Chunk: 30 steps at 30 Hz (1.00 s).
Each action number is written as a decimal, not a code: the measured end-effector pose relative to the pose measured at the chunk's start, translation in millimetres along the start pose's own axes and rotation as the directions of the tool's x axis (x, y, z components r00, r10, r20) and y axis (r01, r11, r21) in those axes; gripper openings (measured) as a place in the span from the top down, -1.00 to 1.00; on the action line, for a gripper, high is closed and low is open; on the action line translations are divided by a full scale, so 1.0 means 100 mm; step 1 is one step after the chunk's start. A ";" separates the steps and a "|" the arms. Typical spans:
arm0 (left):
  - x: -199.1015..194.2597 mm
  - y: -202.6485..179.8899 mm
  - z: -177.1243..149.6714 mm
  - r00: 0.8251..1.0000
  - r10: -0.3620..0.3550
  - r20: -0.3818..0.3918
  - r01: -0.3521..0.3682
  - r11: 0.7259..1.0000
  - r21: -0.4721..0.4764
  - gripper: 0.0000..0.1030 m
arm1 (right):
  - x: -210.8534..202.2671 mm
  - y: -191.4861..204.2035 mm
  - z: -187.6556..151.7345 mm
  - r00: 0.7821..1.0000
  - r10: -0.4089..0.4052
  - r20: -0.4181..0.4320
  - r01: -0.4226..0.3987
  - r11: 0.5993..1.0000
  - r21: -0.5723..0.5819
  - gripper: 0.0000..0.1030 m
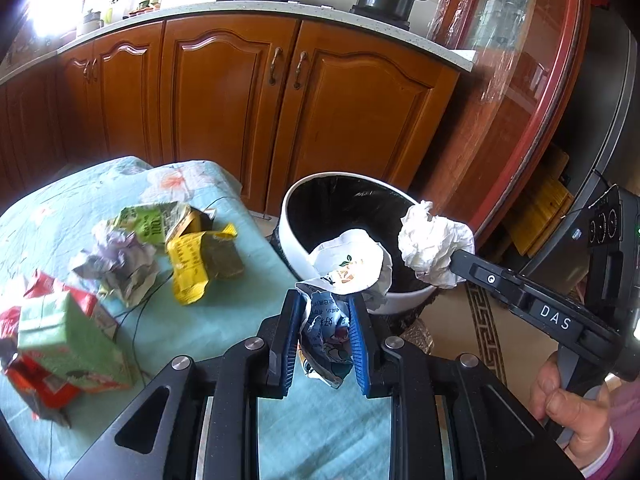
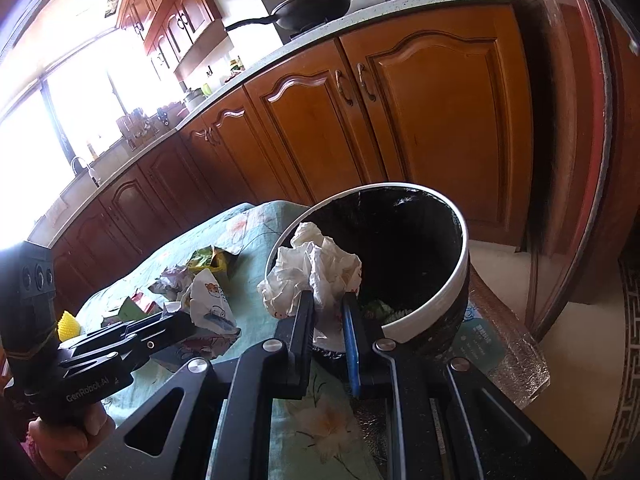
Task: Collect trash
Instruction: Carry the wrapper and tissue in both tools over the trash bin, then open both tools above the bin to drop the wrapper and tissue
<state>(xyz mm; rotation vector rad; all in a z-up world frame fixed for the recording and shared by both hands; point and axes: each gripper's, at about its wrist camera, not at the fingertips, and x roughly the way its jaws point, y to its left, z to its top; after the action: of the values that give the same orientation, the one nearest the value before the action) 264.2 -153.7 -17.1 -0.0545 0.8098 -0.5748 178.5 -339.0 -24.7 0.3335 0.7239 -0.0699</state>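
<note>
My left gripper point(image 1: 326, 304) is shut on a crumpled printed wrapper point(image 1: 344, 276) at the table's right edge, beside the white trash bin point(image 1: 292, 236) with its black liner. My right gripper point(image 2: 328, 300) is shut on a crumpled white paper ball point(image 2: 312, 272) and holds it over the bin's rim point(image 2: 460, 264). That paper ball also shows in the left wrist view point(image 1: 432, 244), with the right gripper point(image 1: 456, 264) behind it. The left gripper point(image 2: 188, 316) with its wrapper point(image 2: 212, 304) shows at the left of the right wrist view.
On the floral tablecloth point(image 1: 200, 332) lie a yellow packet point(image 1: 188, 268), a green packet point(image 1: 152, 224), crumpled grey paper point(image 1: 120, 264) and a green and red carton point(image 1: 60, 340). Wooden cabinets point(image 1: 240, 100) stand behind. A glass-fronted cabinet point(image 1: 512, 80) stands at the right.
</note>
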 end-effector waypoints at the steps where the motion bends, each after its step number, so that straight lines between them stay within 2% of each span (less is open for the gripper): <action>1: 0.03 -0.01 0.03 1.000 0.000 0.002 0.000 1.000 0.002 0.57 | 0.00 -0.02 0.02 1.000 -0.007 0.003 0.007 1.000 0.001 0.73; 16: 0.41 -0.17 0.40 1.000 0.010 0.010 -0.010 0.999 0.038 0.57 | 0.12 -0.26 0.23 0.999 -0.042 -0.005 0.042 0.999 0.019 0.73; 25: 0.77 -0.25 0.54 0.998 0.038 -0.043 -0.035 0.997 0.071 0.56 | 0.26 -0.30 0.38 0.996 -0.078 -0.040 0.078 0.997 0.000 0.73; 30: 0.96 -0.24 0.60 0.996 0.050 -0.079 -0.045 0.997 0.060 0.55 | 0.37 -0.36 0.45 0.994 -0.088 -0.066 0.087 0.996 -0.005 0.72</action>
<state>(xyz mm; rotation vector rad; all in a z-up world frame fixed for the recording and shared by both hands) 347.3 -232.3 -32.9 0.0414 0.8701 -0.5576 229.1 -385.5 -27.5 0.3030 0.8045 -0.1415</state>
